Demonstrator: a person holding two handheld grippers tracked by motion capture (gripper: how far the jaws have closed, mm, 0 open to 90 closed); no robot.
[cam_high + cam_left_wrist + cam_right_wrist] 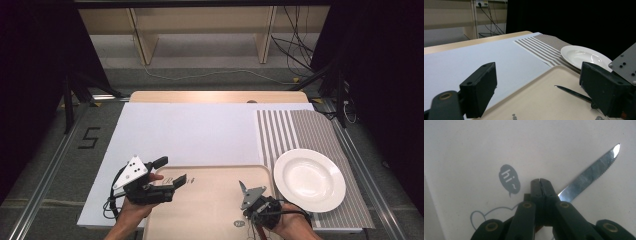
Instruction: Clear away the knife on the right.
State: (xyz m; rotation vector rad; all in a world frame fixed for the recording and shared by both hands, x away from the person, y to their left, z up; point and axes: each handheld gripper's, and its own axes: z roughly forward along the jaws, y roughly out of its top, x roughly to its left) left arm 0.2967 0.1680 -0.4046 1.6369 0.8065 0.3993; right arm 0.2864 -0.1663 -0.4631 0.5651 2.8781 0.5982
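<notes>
Beige tray (210, 210) under right tongs (540, 180) clamping knife (596, 168).

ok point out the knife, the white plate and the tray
knife (594, 173), right gripper view, middle of the serrated blade
white plate (309, 180), high view, centre of its bowl
tray (210, 210), high view, bare floor

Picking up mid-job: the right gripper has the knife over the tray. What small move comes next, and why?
Probably carry the knife right toward the striped mat beside the white plate. The right gripper is shut on the knife above the beige tray; the left gripper hangs open and holds nothing.
</notes>
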